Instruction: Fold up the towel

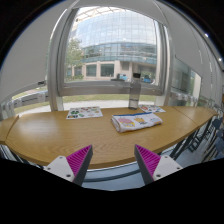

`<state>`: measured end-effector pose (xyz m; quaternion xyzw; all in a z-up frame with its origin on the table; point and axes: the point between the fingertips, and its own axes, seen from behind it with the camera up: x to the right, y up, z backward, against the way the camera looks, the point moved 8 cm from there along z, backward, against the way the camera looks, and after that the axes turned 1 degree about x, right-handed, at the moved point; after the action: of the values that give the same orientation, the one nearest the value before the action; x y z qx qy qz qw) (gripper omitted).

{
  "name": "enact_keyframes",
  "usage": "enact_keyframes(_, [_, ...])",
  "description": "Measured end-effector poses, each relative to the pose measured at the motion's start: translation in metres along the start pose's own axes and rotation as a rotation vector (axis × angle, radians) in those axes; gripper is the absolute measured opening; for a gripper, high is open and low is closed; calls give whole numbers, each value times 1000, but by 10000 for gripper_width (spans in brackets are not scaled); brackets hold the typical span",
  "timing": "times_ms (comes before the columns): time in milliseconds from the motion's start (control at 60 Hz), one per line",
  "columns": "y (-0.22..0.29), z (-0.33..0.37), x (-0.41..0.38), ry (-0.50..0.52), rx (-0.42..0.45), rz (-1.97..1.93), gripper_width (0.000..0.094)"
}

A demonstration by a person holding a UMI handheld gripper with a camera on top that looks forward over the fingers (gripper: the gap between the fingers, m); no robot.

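So the gripper (113,165) is spread wide, holding nothing, hovering off the near edge of the curved wooden desk (70,135). The folded striped towel (136,122) sits farther back, right of centre. Some printed papers (85,113) lie far left.

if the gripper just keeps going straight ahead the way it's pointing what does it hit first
Probably the near edge of the curved wooden table, which lies just ahead of the open gripper. The folded striped towel sits farther back on the tabletop. Depth is unclear.
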<state>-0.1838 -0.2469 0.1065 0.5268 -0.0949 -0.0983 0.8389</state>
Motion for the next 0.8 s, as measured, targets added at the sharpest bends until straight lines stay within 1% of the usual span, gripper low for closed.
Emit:
enact_keyframes(117, [9,-53,20,6,-11,16,840])
enact_keyframes(233, [27,-107,33,25,-26,35,795])
enact_keyframes(283, [36,-132,35,45,-30,44,769])
enact_keyframes(350, [46,-163,36,77,-41,67,695])
enact_keyframes(433, [57,-197,37,104,-55,95,637])
enact_keyframes(533, [57,-230,38,138,-107,118,525])
enact_keyframes(583, [53,-241,35,173,-137,128,465])
enact_keyframes(650, [42,-249,34,200,-203,148,371])
enact_keyframes(683, [46,-251,34,206,-189,163,347])
enact_keyframes(750, [44,-251,33,215,-217,212,230])
enact_keyframes(800, [45,-252,32,209,-232,222,89])
